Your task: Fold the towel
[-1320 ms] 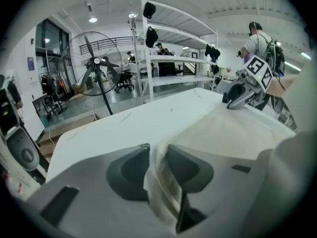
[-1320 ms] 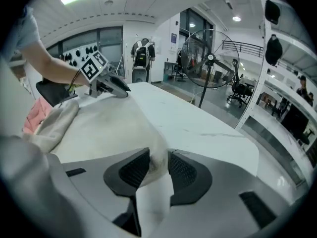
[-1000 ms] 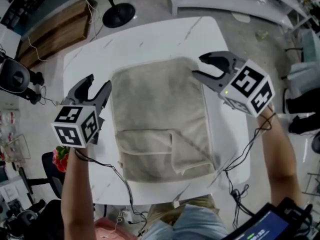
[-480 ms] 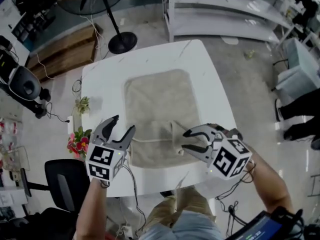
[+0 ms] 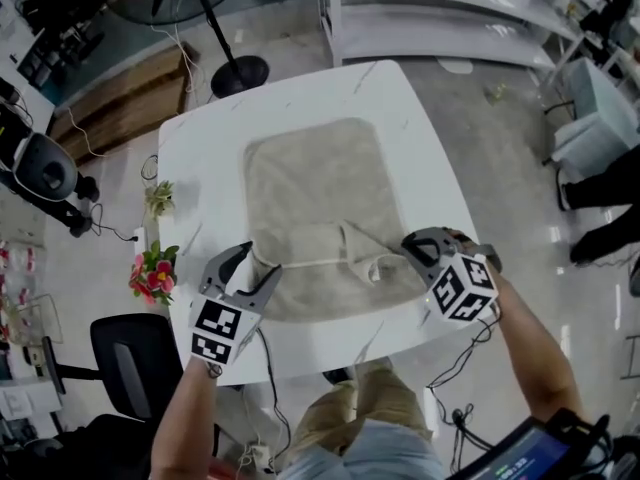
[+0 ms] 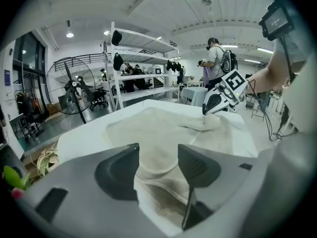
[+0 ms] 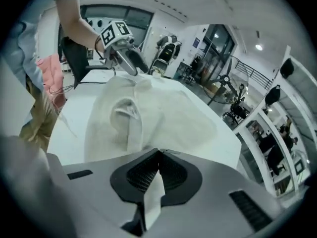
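White bench (image 5: 200,148) carries the towel (image 5: 320,183), spread from its middle to its near edge. Our left tool (image 5: 258,260) has jaws apart around the towel's left edge. Our right tool (image 5: 413,246) has just closed, clamping the right edge.

The towel (image 5: 320,193) is pale beige, on a white tabletop (image 5: 200,168) with faint grey veins. The left gripper (image 5: 255,261) and right gripper (image 5: 413,247) are grey, each with black-and-white square markers. At the left, flowers (image 5: 150,274) are red with green leaves.
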The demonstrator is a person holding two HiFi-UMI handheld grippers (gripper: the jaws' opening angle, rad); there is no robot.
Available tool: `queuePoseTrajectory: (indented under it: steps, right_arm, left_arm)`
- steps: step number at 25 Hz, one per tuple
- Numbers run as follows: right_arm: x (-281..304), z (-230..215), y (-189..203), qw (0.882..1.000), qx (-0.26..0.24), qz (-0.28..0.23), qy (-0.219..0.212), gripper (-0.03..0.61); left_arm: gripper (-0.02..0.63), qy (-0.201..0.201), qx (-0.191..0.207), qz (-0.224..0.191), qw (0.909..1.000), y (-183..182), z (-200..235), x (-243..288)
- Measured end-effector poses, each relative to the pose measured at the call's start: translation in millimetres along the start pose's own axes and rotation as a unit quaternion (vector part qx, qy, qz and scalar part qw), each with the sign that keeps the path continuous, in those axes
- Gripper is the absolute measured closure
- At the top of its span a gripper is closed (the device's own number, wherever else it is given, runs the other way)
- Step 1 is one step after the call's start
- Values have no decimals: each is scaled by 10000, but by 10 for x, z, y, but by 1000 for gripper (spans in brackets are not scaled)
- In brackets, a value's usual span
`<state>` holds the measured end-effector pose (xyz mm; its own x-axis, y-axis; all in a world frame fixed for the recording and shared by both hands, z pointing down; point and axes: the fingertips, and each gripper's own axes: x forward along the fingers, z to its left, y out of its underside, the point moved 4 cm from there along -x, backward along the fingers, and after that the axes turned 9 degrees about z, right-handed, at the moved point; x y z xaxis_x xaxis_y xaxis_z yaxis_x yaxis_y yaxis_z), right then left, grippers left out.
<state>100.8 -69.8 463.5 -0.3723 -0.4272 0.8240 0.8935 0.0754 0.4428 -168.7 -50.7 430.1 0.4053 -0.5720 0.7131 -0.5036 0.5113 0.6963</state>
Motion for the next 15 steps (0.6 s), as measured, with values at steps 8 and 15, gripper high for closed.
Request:
queuePoseTrajectory:
  steps: [8,15]
  right_arm:
    - [-553,301,-539,9884,-910,-1186,-270,523]
    - [-580,221,-587,9875,-708,-1370,-329,523]
  left_arm:
    - [364,124,608,200,9979,148,-96,90]
    - [365,-15,1946,578,9792,283,-66,281]
